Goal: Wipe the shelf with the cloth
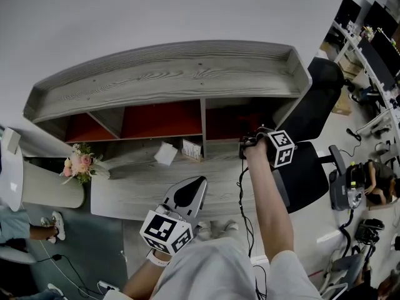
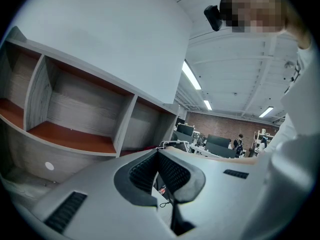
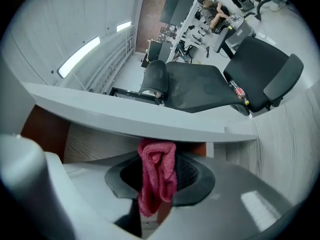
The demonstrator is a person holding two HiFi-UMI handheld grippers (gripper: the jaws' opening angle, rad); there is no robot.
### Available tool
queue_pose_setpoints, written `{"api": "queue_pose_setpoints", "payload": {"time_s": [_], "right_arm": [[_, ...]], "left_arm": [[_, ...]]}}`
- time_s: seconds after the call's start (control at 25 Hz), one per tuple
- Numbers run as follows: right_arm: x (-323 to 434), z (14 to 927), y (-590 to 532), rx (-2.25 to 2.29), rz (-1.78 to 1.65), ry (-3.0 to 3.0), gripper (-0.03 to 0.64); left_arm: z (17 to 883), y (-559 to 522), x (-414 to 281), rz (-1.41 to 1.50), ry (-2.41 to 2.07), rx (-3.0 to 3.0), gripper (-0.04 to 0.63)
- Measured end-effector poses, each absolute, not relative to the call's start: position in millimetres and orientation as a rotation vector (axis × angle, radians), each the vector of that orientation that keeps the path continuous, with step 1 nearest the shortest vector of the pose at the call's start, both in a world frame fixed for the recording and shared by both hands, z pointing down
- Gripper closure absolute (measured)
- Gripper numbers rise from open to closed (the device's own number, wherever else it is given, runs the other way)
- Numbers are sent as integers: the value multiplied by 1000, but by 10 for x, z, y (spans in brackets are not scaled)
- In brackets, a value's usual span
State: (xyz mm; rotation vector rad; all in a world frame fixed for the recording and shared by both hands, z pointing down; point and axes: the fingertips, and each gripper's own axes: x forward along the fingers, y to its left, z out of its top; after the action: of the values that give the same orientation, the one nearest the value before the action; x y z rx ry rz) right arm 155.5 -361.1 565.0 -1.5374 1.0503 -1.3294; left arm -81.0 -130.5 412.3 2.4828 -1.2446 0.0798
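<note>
Between the right gripper's [image 3: 159,171] fingers [image 3: 195,176], a red cloth [image 3: 156,184] hangs pinched before the grey wood-grain shelf [image 1: 169,74]; left gripper's [image 2: 159,170] fingers [image 2: 177,175] pressed together, office beyond.

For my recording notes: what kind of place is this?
Probably an open-plan office: a row of monitors, a black office chair, and a grey wooden shelf against a white wall.

Counting one grey wooden shelf [image 1: 169,74] holding three red-floored compartments [image 1: 159,119]; also showing one pink cloth [image 3: 157,176], one flower bouquet [image 1: 80,163], one white paper piece [image 1: 165,153], one small desk card [image 1: 192,149], and two grippers: left gripper [image 1: 195,186], right gripper [image 1: 247,145].
</note>
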Motion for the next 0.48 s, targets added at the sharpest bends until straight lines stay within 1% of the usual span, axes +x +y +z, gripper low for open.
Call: {"api": "queue_pose_setpoints", "payload": {"time_s": [0.24,0.48], "right_arm": [[1565,5626,-3458,-1508,-1371,1010,495],[1581,5413,-3356,-1451,-1396,972,495]], "left_arm": [[4106,-1234,-775,74,-1236,2492,589],[4084,-1178,-717,73,-1219,2507,589]]}}
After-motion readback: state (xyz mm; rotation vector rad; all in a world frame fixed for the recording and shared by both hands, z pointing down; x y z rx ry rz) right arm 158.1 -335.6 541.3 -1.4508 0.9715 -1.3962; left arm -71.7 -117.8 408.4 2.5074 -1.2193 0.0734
